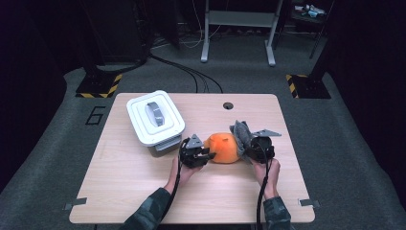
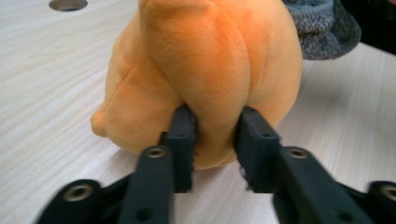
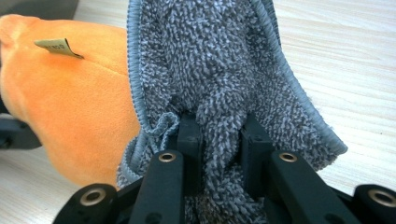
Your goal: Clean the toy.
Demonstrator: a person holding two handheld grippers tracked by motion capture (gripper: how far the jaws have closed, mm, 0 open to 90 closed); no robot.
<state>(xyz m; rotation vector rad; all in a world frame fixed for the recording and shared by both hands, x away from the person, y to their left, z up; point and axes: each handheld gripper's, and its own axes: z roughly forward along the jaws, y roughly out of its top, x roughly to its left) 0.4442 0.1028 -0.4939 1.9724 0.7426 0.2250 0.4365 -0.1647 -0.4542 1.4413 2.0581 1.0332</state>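
Wiping looks like the step in hand: on the table (image 1: 143, 191), the orange plush toy (image 1: 224, 147) lies at centre, long axis three-to-nine. The left gripper (image 1: 208, 154) pinches its nine-o'clock end; the right gripper (image 1: 249, 149) clamps a grey cloth (image 1: 241, 134) against its three-o'clock side. Next, rub gently.

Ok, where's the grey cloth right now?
In the high view the cloth sits right of centre on the table, against the orange plush, pinched by the right gripper.
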